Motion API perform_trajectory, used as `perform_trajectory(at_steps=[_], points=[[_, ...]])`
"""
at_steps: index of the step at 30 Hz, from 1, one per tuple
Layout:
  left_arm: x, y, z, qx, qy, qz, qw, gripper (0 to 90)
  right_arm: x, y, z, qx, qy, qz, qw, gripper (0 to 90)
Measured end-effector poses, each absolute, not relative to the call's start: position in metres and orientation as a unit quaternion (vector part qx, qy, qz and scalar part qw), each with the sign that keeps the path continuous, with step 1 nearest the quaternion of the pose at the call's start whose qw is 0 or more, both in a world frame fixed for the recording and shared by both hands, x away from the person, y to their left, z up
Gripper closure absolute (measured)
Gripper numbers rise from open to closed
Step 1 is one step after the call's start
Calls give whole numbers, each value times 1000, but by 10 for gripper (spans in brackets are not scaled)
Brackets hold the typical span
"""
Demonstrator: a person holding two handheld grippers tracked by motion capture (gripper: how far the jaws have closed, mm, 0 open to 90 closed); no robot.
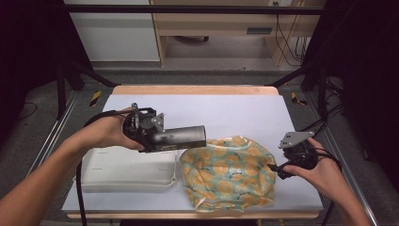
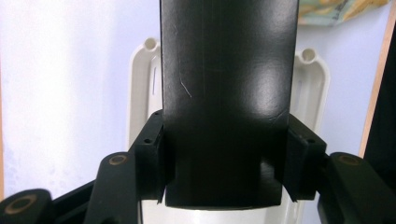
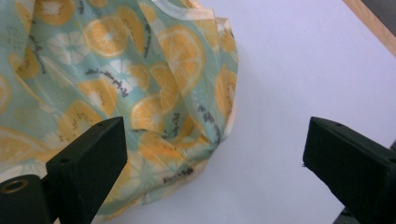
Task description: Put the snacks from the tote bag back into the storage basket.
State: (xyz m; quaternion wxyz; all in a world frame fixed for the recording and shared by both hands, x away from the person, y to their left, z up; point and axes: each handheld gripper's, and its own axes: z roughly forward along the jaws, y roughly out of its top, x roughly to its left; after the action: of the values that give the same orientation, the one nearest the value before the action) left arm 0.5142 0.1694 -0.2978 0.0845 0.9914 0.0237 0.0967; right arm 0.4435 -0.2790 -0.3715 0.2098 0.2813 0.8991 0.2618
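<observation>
On a white table, a fruit-print bag lies near the front edge beside a white tray. The left gripper clamps a dark tube above the tray; the right gripper hangs wide open at the bag's edge.

In the left gripper view the black box hides most of the white tray and runs off the top edge, while the bag is cut off.

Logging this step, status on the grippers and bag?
Left hand-held gripper clamped on black tube. Right hand-held gripper open beside fruit-print bag. White tray nearby, nothing blocking.
</observation>
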Motion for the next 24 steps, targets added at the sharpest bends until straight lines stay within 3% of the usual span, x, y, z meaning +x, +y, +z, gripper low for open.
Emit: perform_trajectory(at_steps=[24], points=[[508, 199, -289, 991, 39, 105, 72, 436, 413, -297, -386, 289, 891, 267, 227, 72]])
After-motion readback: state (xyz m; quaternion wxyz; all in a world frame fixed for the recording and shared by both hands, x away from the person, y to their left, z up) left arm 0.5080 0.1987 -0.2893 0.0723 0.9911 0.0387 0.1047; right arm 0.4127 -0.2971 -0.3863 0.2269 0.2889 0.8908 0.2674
